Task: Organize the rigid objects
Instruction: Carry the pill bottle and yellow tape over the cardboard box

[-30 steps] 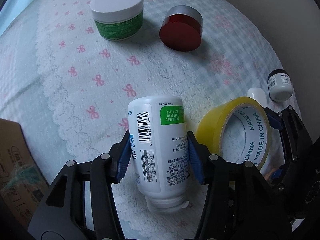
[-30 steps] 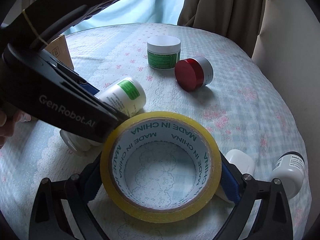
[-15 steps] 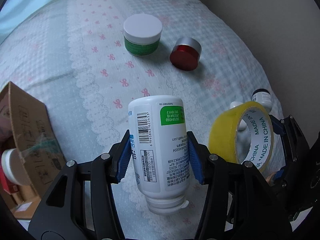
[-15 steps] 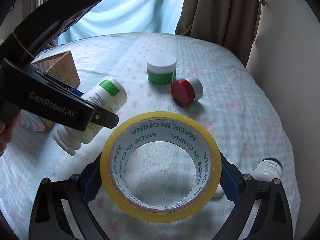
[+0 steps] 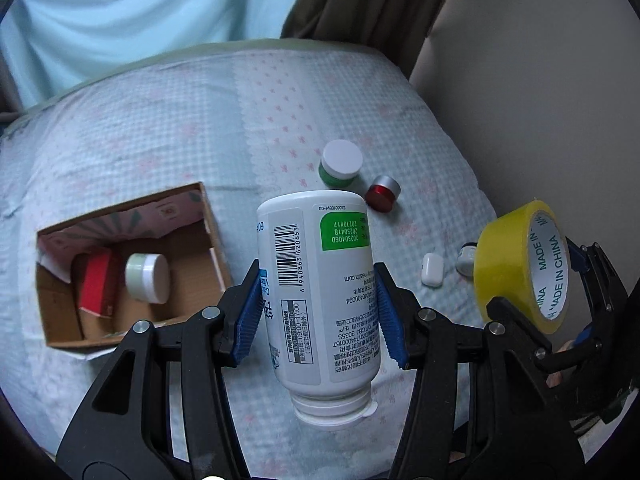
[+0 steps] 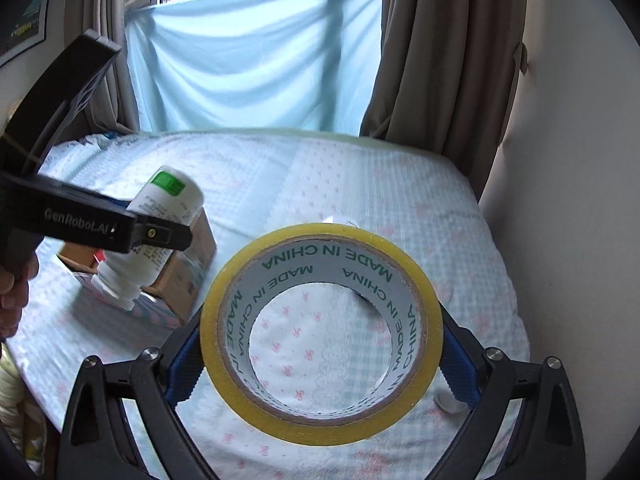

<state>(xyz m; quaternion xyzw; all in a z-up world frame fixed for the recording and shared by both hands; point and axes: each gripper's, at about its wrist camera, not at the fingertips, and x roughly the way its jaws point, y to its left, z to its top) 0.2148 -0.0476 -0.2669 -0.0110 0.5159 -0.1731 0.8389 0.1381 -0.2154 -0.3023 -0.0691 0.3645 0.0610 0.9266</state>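
White bottle (image 5: 316, 300): clamped between the blue pads of the left gripper (image 5: 318, 312), cap toward the camera, held above the bedspread (image 5: 160, 128).

Yellow tape roll (image 6: 320, 336): clenched across its width by the right gripper (image 6: 320, 364) (hole facing the lens).

Left view only: open cardboard box (image 5: 212, 232) holding a red box (image 5: 96, 284) and jar (image 5: 146, 278); green jar (image 5: 340, 164), red jar (image 5: 383, 199), white case (image 5: 432, 269).

Right view only: window curtain (image 6: 256, 56).
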